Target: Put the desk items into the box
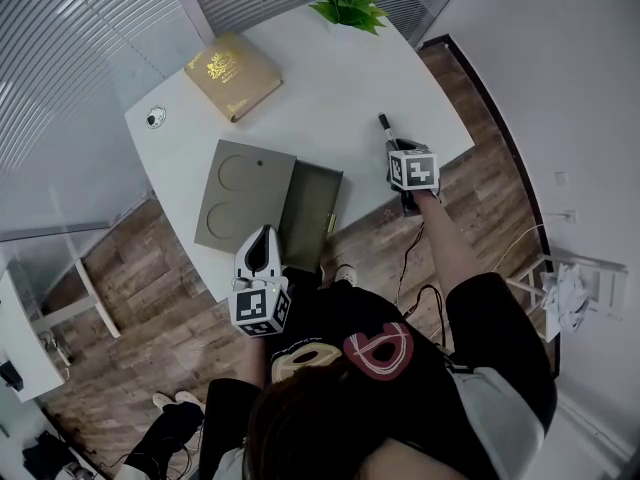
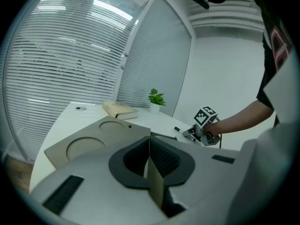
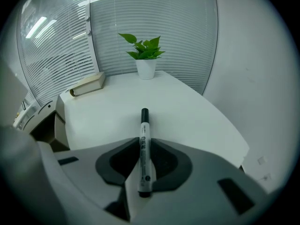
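A black-capped white marker (image 3: 144, 121) lies on the white desk (image 1: 320, 88) near its right edge, and my right gripper (image 3: 143, 146) is shut on its barrel. In the head view that gripper (image 1: 394, 148) points at the marker (image 1: 383, 123) from the front. The olive cardboard box (image 1: 312, 208) lies open at the desk's front, its lid (image 1: 243, 190) with two round recesses spread flat to the left. My left gripper (image 1: 265, 233) is shut on the box's thin front wall (image 2: 157, 182), which stands edge-on between the jaws (image 2: 151, 146).
A tan hardcover book (image 1: 232, 74) rests at the back left of the desk, and a small potted plant (image 1: 348, 3) stands at the far edge. A small round disc (image 1: 155, 117) sits near the left corner. Wooden floor (image 1: 150, 268) surrounds the desk; glass walls with blinds stand behind.
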